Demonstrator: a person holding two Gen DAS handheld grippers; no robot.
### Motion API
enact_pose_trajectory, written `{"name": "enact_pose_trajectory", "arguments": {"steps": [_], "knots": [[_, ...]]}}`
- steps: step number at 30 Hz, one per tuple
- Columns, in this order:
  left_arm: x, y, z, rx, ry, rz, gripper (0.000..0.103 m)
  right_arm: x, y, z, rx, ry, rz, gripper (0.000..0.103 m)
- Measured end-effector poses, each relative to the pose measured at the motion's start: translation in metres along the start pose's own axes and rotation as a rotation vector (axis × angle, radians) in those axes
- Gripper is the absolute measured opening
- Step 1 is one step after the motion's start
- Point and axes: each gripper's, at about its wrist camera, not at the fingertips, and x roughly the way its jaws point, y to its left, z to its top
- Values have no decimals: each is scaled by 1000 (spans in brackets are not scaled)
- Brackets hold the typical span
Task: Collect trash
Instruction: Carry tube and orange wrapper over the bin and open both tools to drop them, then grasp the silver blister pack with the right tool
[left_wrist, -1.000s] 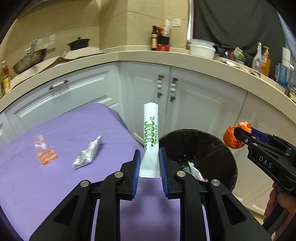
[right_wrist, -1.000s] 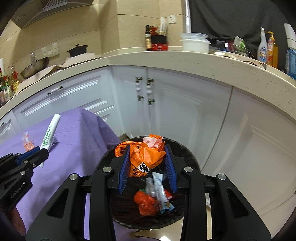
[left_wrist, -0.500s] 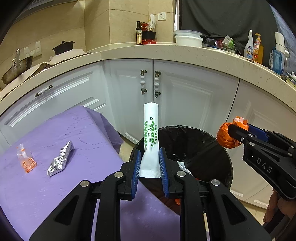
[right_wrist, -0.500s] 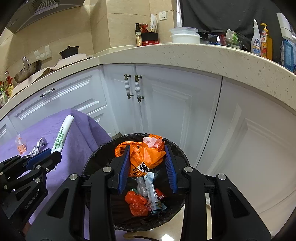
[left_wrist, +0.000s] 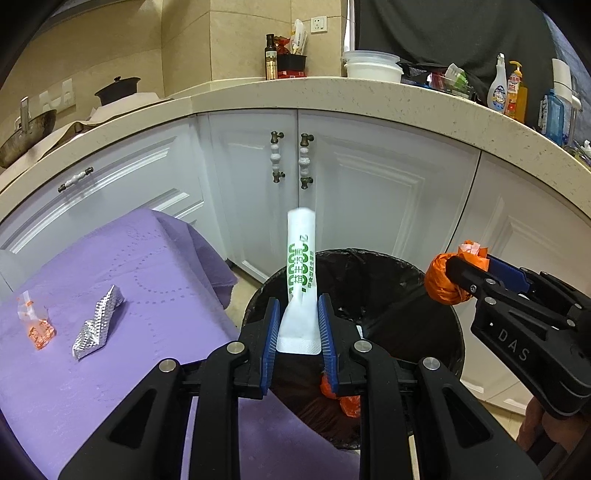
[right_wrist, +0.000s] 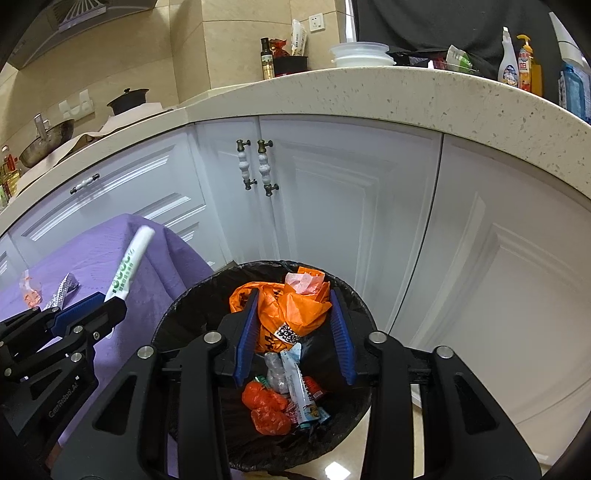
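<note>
Left tool (left_wrist: 298, 328): clamped on white sachet (left_wrist: 301, 273) with green print, upright, above near rim of bin (left_wrist: 436, 291).
Right tool (right_wrist: 293, 332): gripping crumpled orange bag (right_wrist: 291, 306), QR label showing, over bin opening.
Left of bin, on purple surface (left_wrist: 110, 369): foil wrapper (left_wrist: 98, 323), orange-clear wrapper (left_wrist: 35, 320).

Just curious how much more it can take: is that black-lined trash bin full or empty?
Partly filled. The black-lined round trash bin holds wrappers and orange bags at its bottom, well below the rim.

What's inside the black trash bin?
Inside the black trash bin lie crumpled orange wrappers and printed packets. The orange bag held by the right gripper covers whatever sits beneath it.
</note>
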Motion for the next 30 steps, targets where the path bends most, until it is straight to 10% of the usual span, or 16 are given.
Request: {"name": "enact_pose_trajectory", "arguments": {"steps": [9,30], "knots": [[-2,8,-2,-29,1,4,52,2,3,-1,8,0,-6,54],[-52,139,-25,-206,-35,216,59,2,121,10,-87,7,206,55]]}}
